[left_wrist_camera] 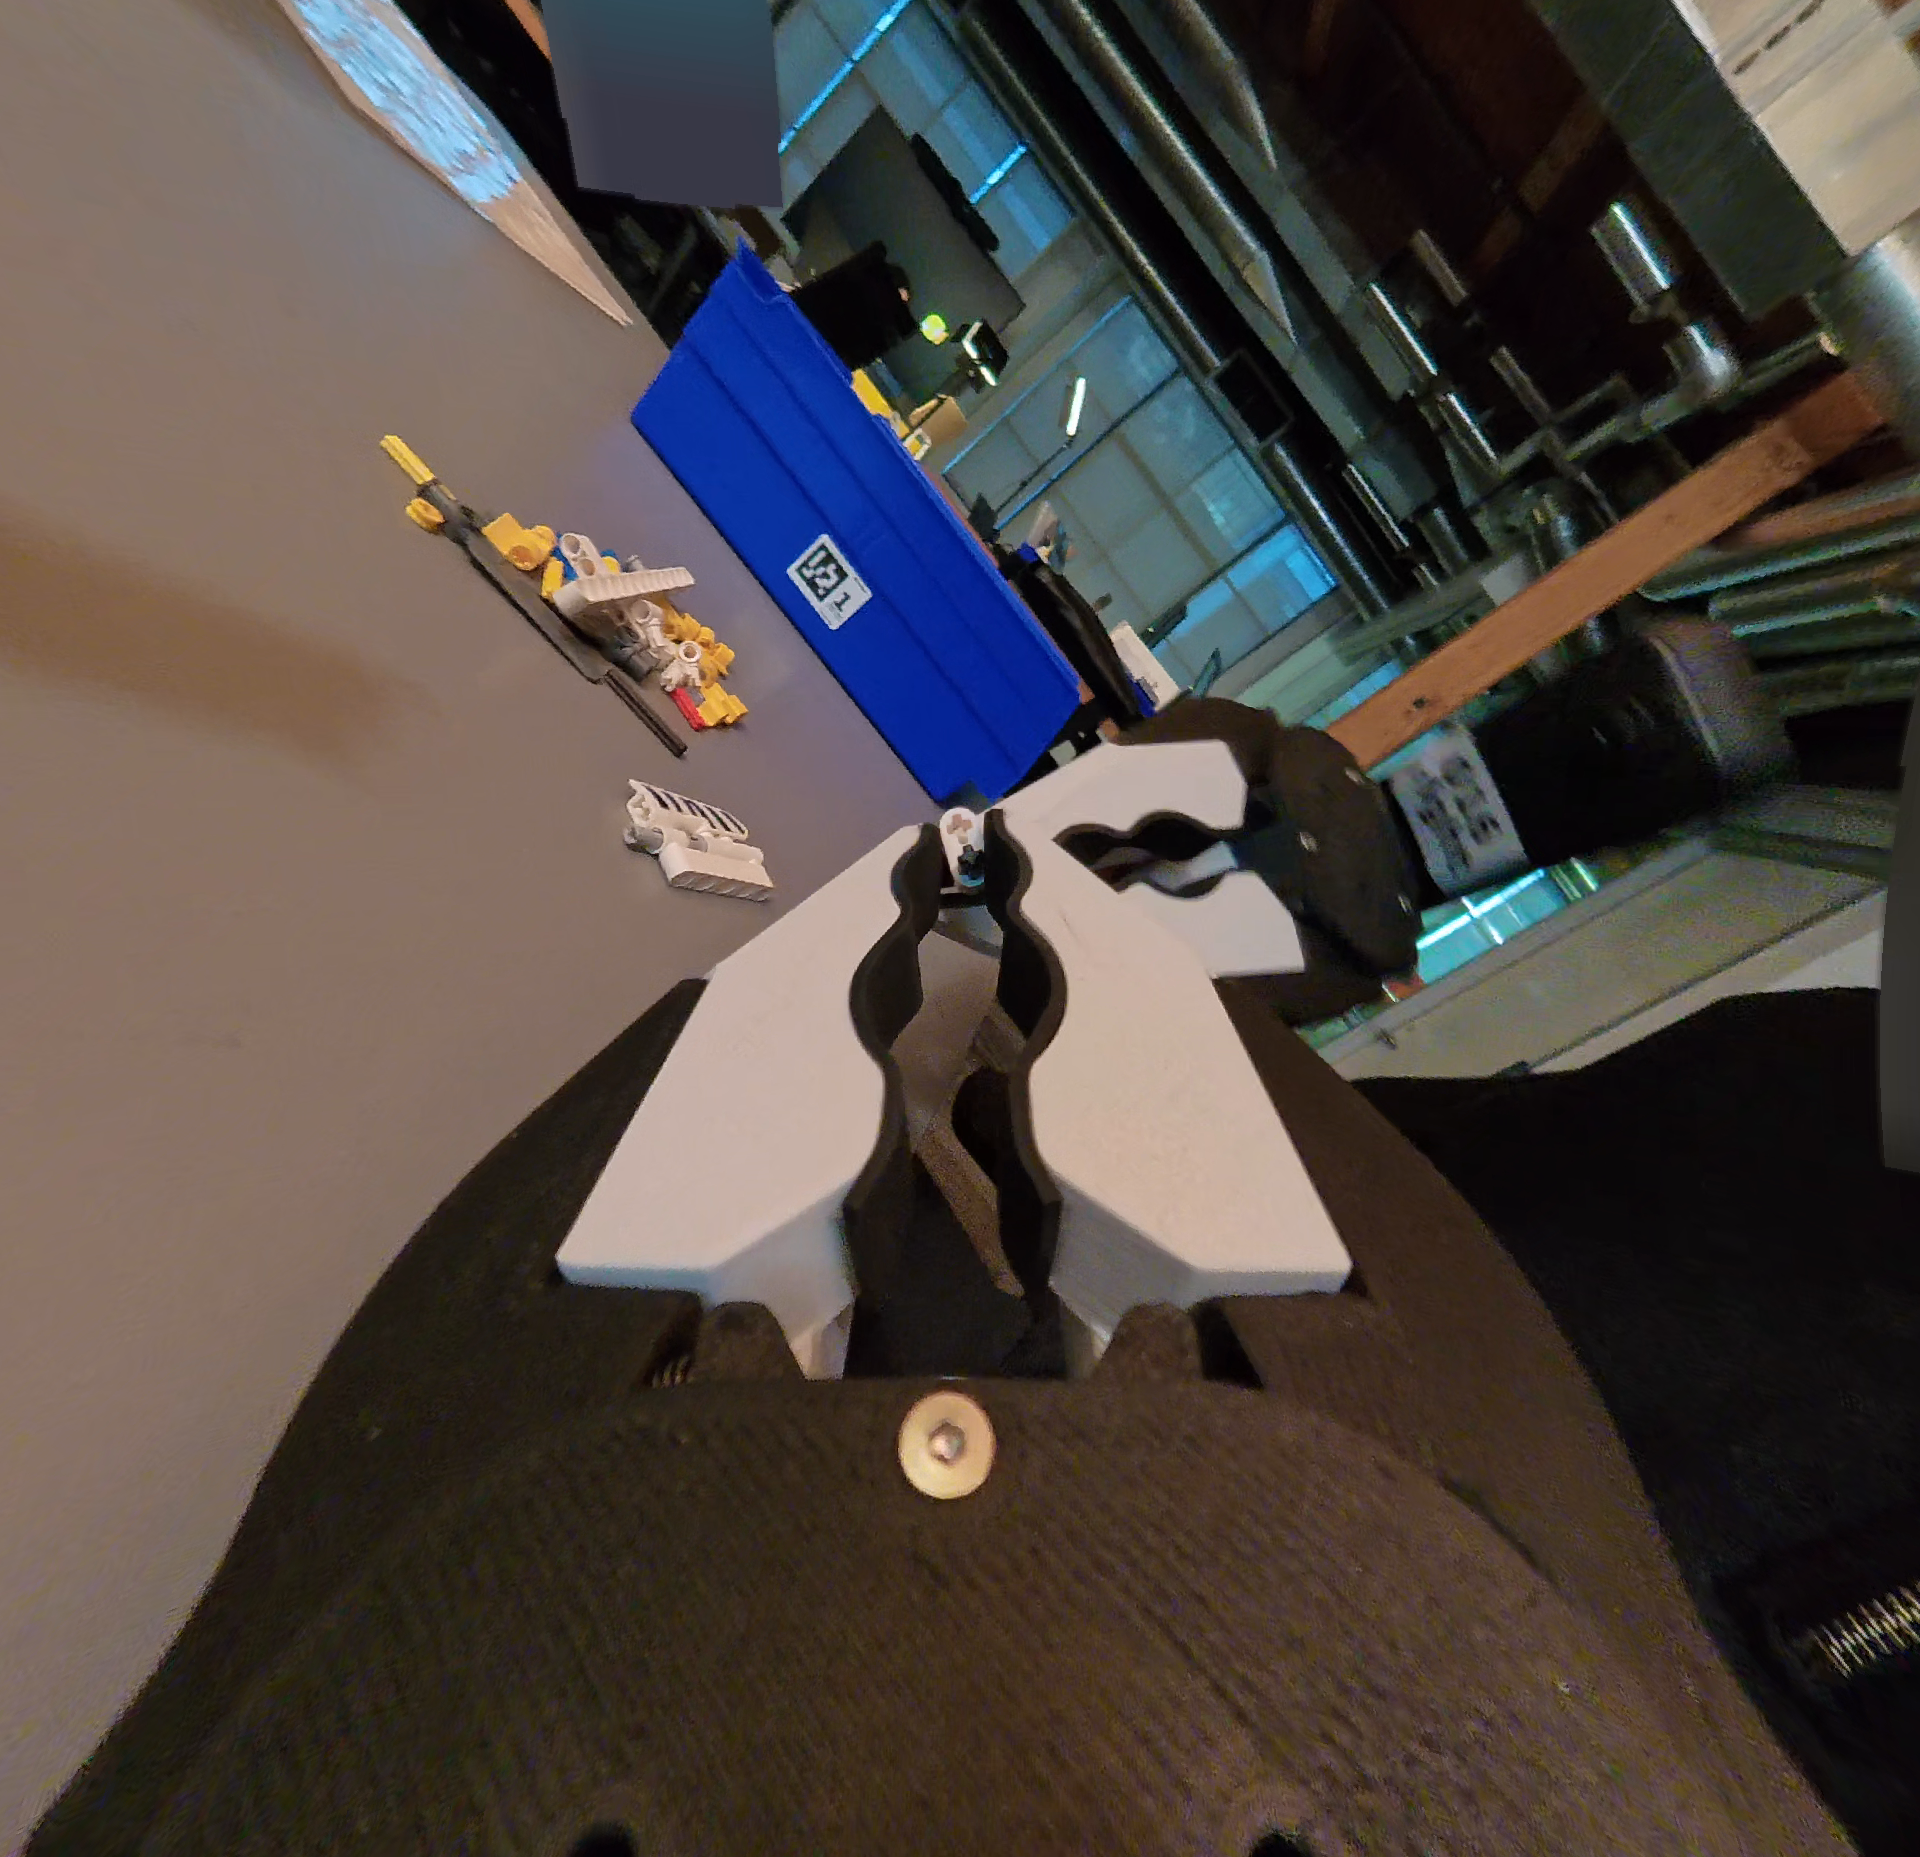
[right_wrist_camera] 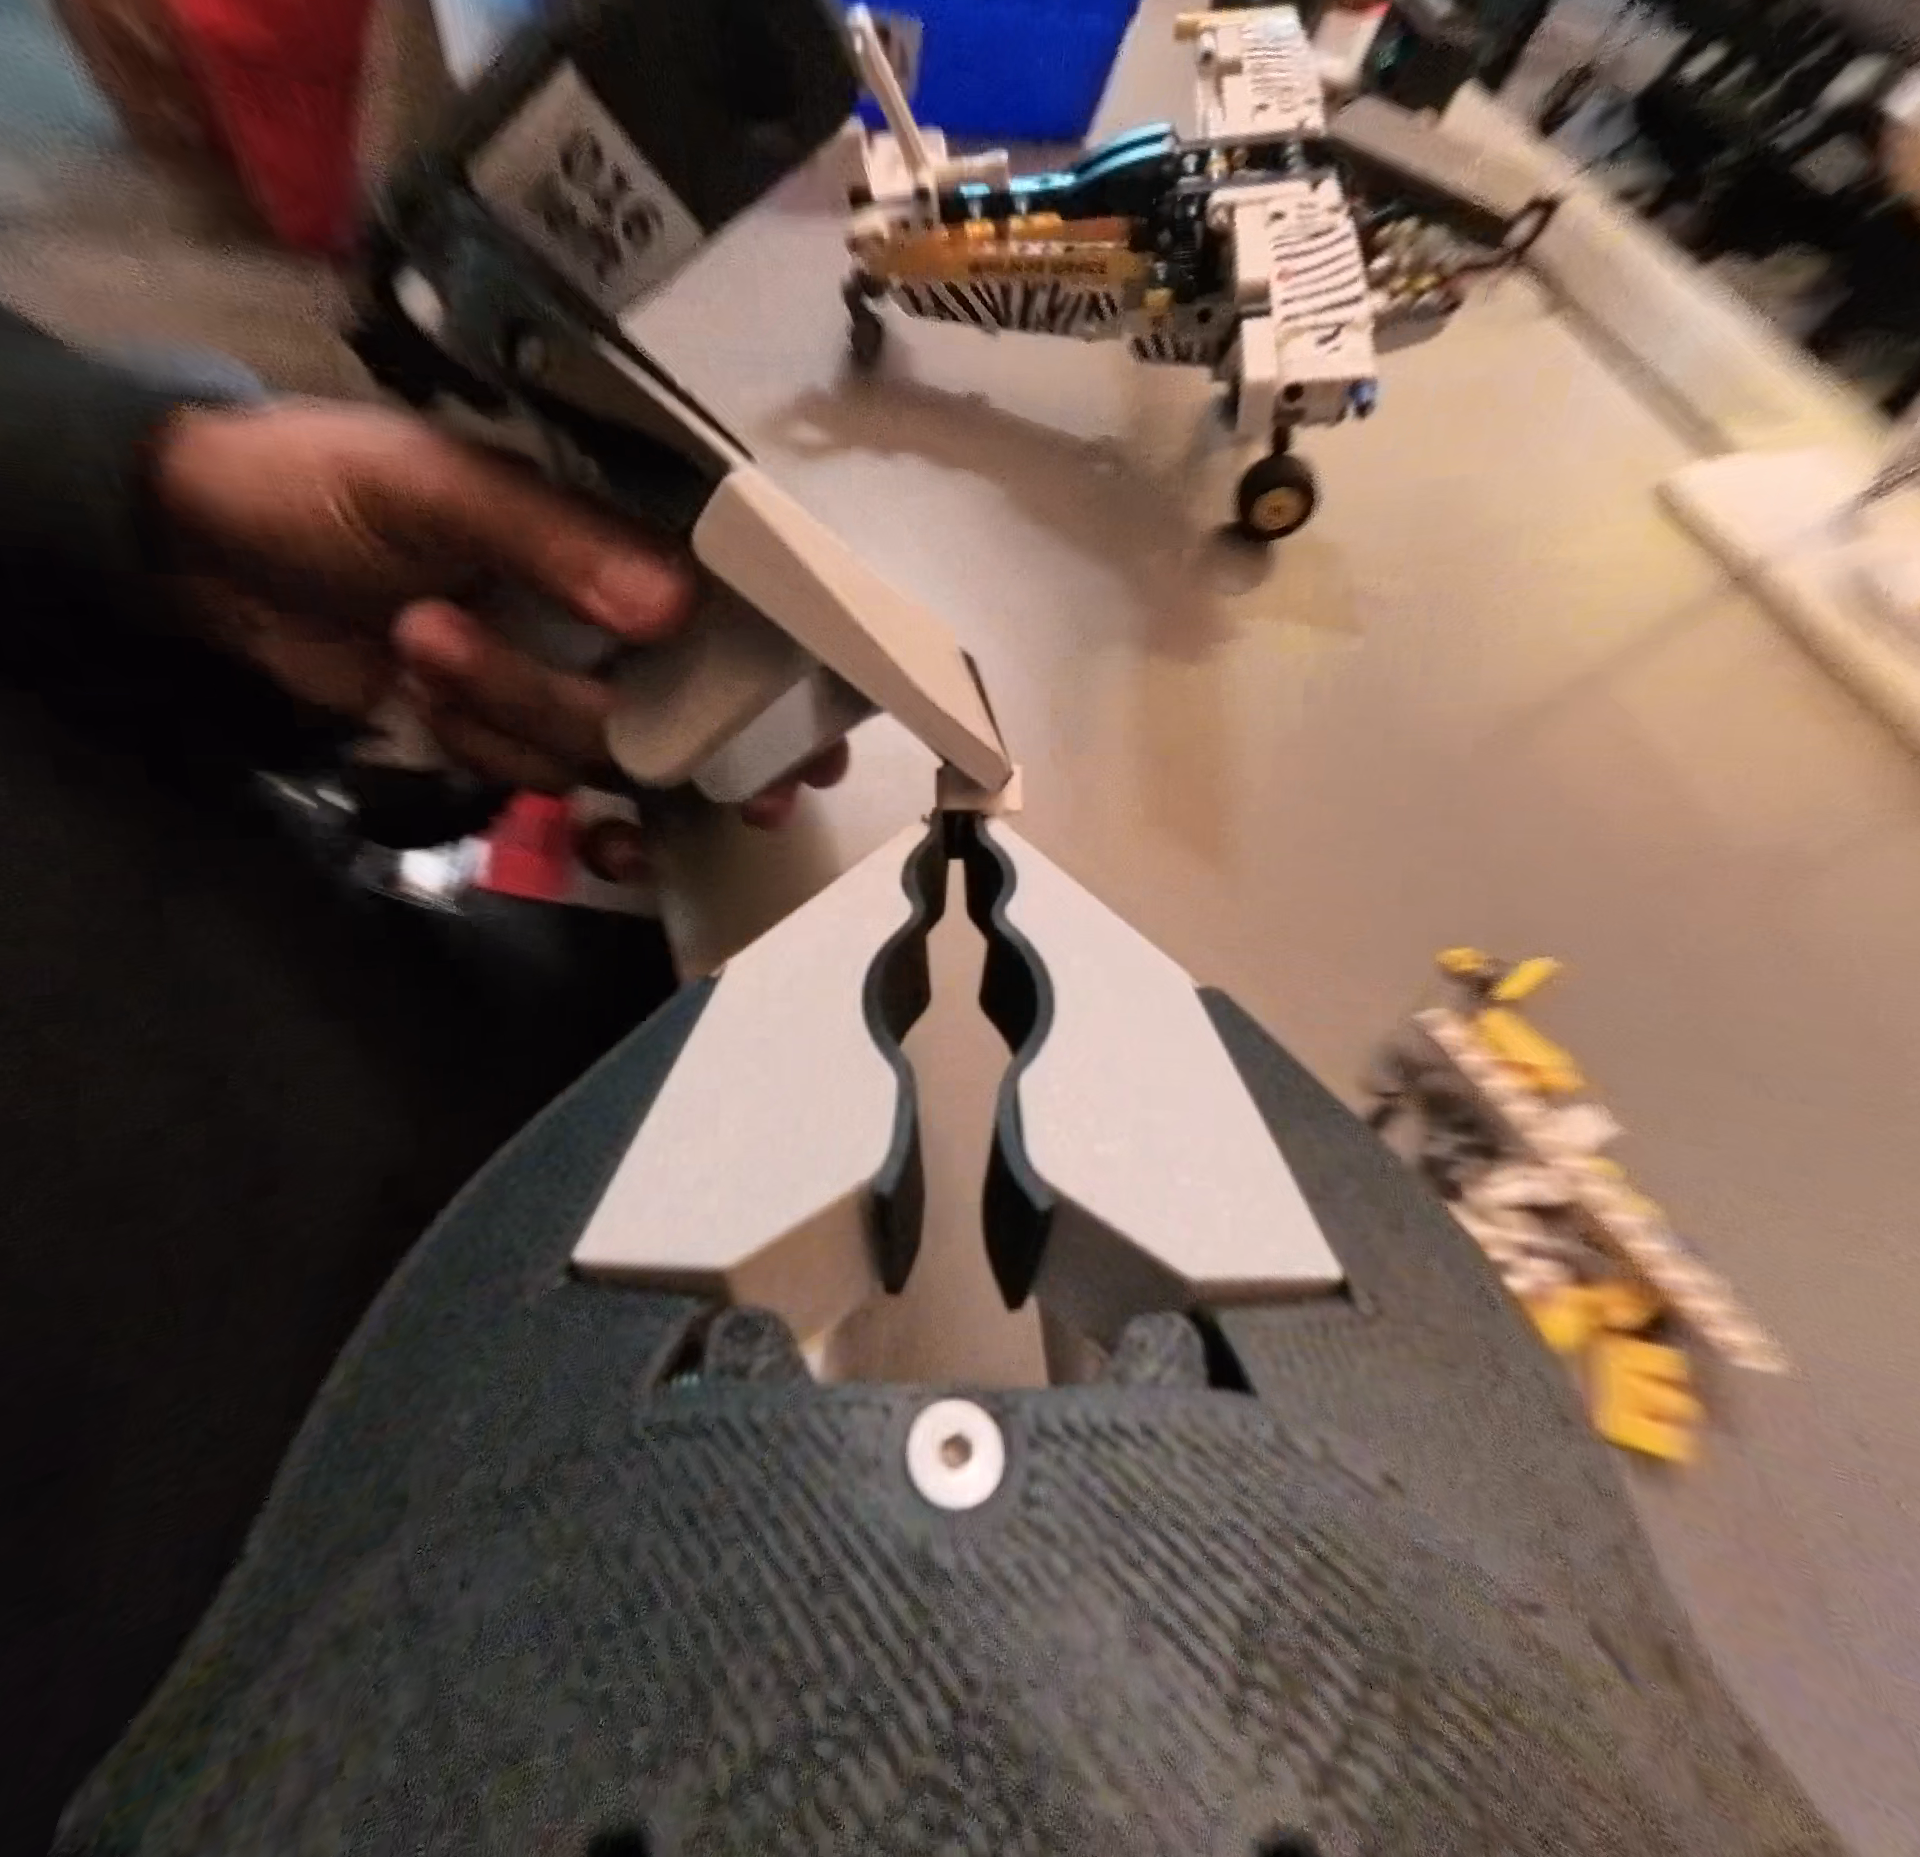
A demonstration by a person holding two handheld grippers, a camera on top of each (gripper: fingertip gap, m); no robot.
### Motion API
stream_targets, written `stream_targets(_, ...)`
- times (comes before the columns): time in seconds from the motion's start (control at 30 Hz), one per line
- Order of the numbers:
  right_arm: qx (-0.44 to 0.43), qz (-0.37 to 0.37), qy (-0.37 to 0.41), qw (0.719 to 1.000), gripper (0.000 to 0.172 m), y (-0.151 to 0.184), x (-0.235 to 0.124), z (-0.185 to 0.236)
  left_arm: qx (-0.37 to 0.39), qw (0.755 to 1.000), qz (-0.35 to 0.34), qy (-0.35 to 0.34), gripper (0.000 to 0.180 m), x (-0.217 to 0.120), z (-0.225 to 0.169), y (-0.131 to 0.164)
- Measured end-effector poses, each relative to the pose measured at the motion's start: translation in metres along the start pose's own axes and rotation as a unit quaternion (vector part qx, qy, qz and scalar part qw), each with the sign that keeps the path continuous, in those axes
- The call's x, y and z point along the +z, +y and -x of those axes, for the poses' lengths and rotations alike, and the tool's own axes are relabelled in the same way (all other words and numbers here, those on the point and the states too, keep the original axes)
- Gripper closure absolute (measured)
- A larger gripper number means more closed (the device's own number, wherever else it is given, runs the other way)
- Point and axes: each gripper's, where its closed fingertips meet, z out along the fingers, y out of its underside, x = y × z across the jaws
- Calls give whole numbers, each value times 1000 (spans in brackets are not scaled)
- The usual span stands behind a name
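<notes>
Your left gripper [left_wrist_camera: 961,851] pinches a small white connector piece [left_wrist_camera: 958,828] while your right gripper [right_wrist_camera: 954,836] nips its black pin [right_wrist_camera: 954,826], near the loose brick pile [left_wrist_camera: 623,602] and the blue bin [left_wrist_camera: 831,560].

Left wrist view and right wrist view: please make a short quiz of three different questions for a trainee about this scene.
1. True or false: the blue bin stands on the table behind the pile of loose toy bricks.
2. What does the left gripper clamp at its fingertips?
3. Which colour is the wheel hub of the toy vehicle? A red, B yellow, C green.

Key: 1 true. 2 a small white toy piece with a black pin. 3 B.
</notes>
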Motion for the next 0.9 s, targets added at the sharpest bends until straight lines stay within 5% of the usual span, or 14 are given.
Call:
stream_targets(0.1,153,-38,-110,981,171,-3,-3,6,23,1000,14,7,177,0,-3,1)
stream_targets(0.27,394,-110,-306,860,172,-14,-17,12,-3,998,18,62,178,0,-17,0)
stream_targets(0.33,412,-121,-317,846,172,-12,-16,13,-14,998,22,66,179,0,-16,1)
stream_targets(0.43,360,-111,-266,887,172,-9,-13,11,-25,998,22,60,179,0,-13,2)
stream_targets(0.6,106,-45,-66,991,171,-5,-9,0,-62,996,14,55,180,2,-8,-3)
stream_targets(0.8,-100,-7,54,994,170,-2,-13,-3,-91,993,21,66,179,3,-10,0)
stream_targets(0.9,-43,-21,11,999,170,-5,-15,2,-98,992,25,76,179,0,-13,2)
